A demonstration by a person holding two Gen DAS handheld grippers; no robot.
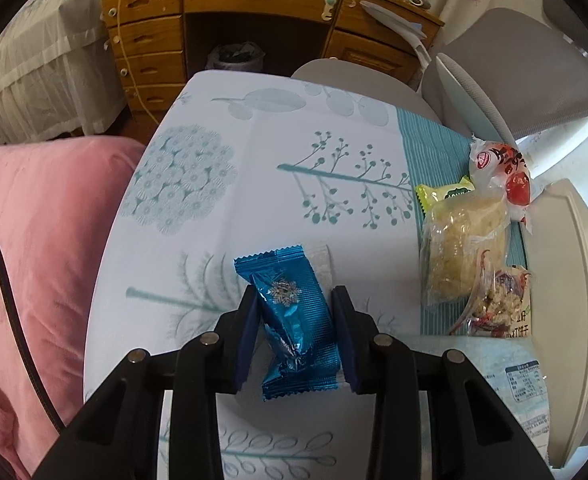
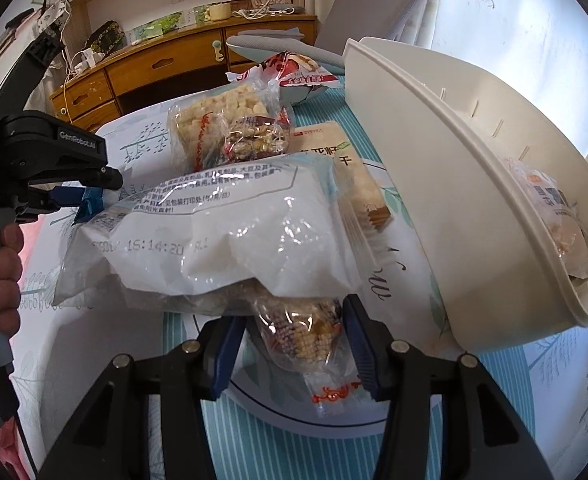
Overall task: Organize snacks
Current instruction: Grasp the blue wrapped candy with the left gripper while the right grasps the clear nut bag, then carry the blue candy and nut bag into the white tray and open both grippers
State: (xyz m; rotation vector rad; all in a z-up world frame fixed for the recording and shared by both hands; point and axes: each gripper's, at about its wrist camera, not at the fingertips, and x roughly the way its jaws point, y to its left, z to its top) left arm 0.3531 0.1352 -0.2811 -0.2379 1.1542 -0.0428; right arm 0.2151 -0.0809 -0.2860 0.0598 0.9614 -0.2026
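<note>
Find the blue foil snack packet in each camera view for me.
Left wrist: blue foil packet at lower centre, between the left gripper fingers.
Right wrist: only a blue sliver at far left, in that same gripper.
Shared landmark: the white basket.

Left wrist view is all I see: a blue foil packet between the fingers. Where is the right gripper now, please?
Observer: The right gripper straddles a clear grain-bar packet on the table, which lies partly under a big white bag.
Operator: Is something already inside the cream basket?
Observer: Yes. The cream basket holds at least one packet with an orange label.
</note>
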